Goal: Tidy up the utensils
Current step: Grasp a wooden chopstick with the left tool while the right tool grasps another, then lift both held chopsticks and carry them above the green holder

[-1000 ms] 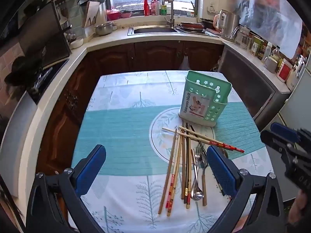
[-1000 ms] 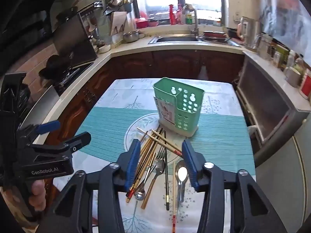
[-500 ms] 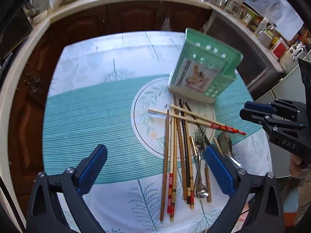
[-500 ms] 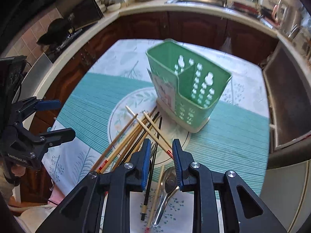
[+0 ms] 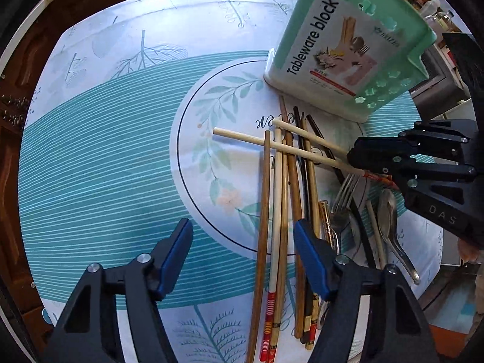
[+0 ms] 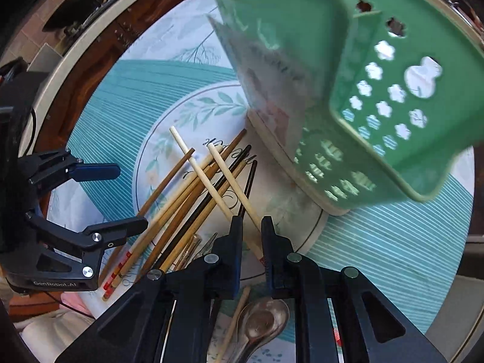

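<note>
Worktop (image 5: 99, 157), patterned cloth, fills the frame. Green tableware caddy (image 5: 348, 48), upper right, upright, nothing visibly in it. Chopstick heap (image 5: 284, 199), centre right, two pale chopsticks (image 6: 208, 178) crossed over it; fork (image 5: 345, 190) and spoon (image 5: 390, 214) just beside. Left tongs (image 5: 243, 257), lower centre, spread wide over the heap. Right tongs (image 6: 251, 236), lower centre, nearly pressed together around the pale pair. Risk: one stick slips free, scattering the heap.

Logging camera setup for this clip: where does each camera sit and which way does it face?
Left wrist: on the left gripper, looking down at the chopsticks; the right gripper shows at right.
Right wrist: on the right gripper, low over the pale chopsticks; the left gripper shows at left.
Shared: green tableware holder, spoon.
</note>
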